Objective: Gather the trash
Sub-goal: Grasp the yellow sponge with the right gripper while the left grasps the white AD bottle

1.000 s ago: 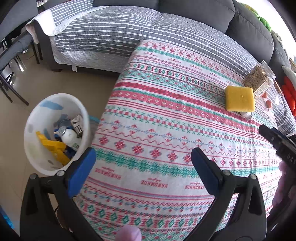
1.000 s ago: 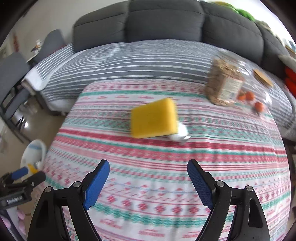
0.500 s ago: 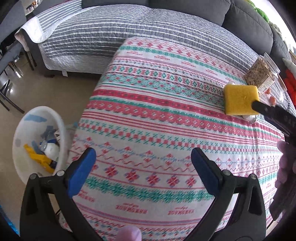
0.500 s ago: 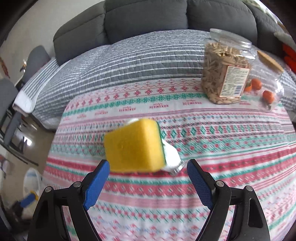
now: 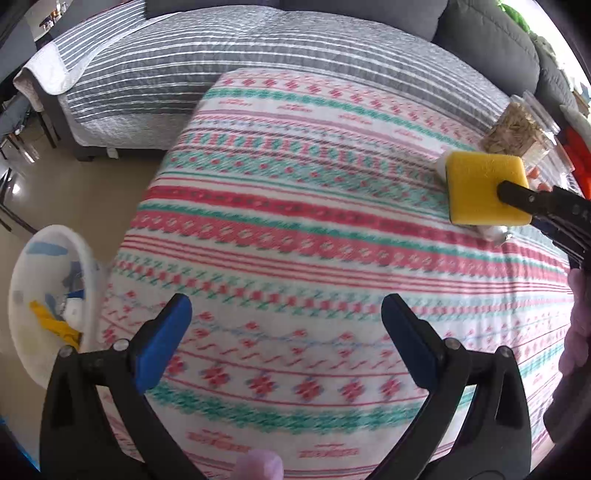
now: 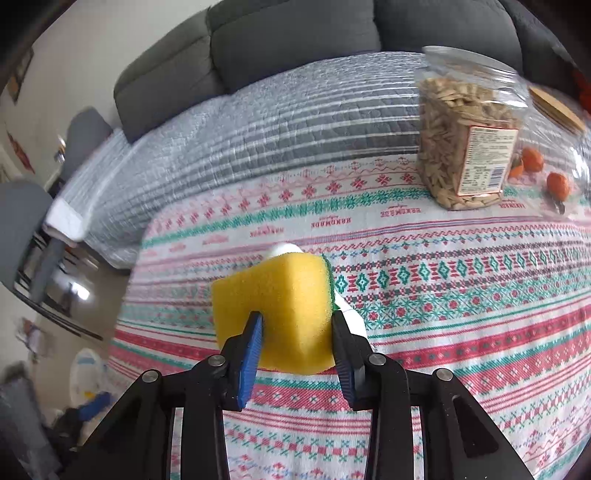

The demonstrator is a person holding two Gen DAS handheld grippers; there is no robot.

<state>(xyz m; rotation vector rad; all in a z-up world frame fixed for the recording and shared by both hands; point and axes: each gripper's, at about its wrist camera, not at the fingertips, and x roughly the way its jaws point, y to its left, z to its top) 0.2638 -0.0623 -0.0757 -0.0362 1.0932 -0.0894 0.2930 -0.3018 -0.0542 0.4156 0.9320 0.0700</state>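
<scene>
Right gripper point(image 6: 297, 343): black plastic arms with blue ribbed pads, pinched onto a yellow sponge point(image 6: 273, 306). Sponge is a blocky open-cell foam rectangle with a thin green scrub layer along its right edge. Pads press the near corner from both sides; foam looks slightly squeezed there. In the left wrist view the same sponge point(image 5: 484, 188) shows at far right with the right gripper's black finger across its near edge.

A white crumpled object point(image 6: 351, 317) sits just behind and under the sponge, touching it; white bits poke out at the sponge's top and right. Can't tell what it is or whether the pads also catch it.

Left gripper point(image 5: 286, 332): same build, blue pads spread wide, nothing between them, hovering over the tablecloth point(image 5: 314, 229). Cloth is woven, banded red/green/white with snowflake and diamond motifs, and covers the surface under both tools.

Left of the cloth, low on the floor: white round plastic bin point(image 5: 22, 306), thin-walled, holding yellow, blue and white scraps. Well apart from the sponge.

Farther back on the cloth: clear square-shouldered plastic jar point(image 6: 465, 144) filled with pale seeds, paper label on its front. Right of it, small orange fruits point(image 6: 557, 182) appear inside clear plastic.

Beyond: grey quilted striped cover point(image 6: 295, 122) over a dark grey sofa point(image 6: 295, 33).
</scene>
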